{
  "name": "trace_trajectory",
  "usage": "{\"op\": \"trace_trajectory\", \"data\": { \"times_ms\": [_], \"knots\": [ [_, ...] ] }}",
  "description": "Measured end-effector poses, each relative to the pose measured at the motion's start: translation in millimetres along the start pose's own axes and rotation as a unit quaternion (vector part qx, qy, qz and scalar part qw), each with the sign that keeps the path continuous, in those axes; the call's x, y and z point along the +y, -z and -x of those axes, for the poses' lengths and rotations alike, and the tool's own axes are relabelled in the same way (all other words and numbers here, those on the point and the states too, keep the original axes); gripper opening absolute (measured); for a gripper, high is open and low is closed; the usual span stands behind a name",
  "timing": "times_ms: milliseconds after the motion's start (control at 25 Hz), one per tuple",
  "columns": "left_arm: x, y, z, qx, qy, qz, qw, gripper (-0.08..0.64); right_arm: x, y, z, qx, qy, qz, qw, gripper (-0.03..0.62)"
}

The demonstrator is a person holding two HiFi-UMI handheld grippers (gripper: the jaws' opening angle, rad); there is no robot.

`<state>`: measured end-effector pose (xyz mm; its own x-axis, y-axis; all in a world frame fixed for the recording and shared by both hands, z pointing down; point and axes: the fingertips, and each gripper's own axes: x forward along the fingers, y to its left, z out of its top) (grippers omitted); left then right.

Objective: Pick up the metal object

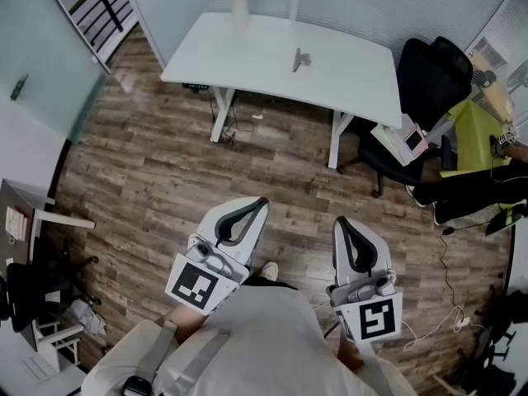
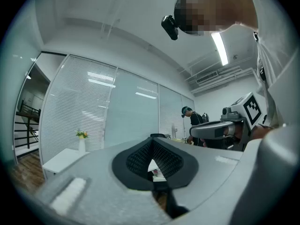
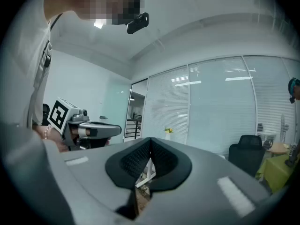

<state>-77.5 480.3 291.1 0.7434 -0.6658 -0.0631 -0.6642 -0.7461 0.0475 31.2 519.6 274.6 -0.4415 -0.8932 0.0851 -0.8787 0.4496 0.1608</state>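
Observation:
A small grey metal object (image 1: 300, 58) lies on the white table (image 1: 346, 77) at the far side of the room, well away from both grippers. My left gripper (image 1: 262, 201) is held close to the person's body at lower left, jaws shut with nothing between them. My right gripper (image 1: 339, 222) is beside it at lower right, also shut and empty. In the left gripper view the left gripper (image 2: 151, 141) points at the glass wall, and the right gripper view shows the right gripper (image 3: 150, 141) the same way. The metal object is hidden in both gripper views.
A white vase with yellow flowers (image 1: 238, 5) stands at the table's back edge. A black office chair (image 1: 425, 89) sits right of the table, with a seated person (image 1: 478, 184) beyond it. Wood floor (image 1: 165, 180) lies between me and the table. Cables (image 1: 445, 320) trail at lower right.

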Motion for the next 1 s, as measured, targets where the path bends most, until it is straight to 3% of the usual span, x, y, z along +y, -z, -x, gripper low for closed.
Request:
{"op": "trace_trajectory", "data": {
  "times_ms": [480, 1000],
  "knots": [
    [-0.3, 0.5, -7.3, -0.002, -0.009, 0.003, 1.0, 0.002, -7.8, -1.4, -0.5, -0.017, -0.006, -0.013, 1.0, 0.003],
    [89.4, -1.1, -58.8, -0.007, -0.005, 0.0, 1.0, 0.002, -25.1, -10.2, -102.7, -0.024, -0.025, -0.02, 0.999, 0.003]
  ]
}}
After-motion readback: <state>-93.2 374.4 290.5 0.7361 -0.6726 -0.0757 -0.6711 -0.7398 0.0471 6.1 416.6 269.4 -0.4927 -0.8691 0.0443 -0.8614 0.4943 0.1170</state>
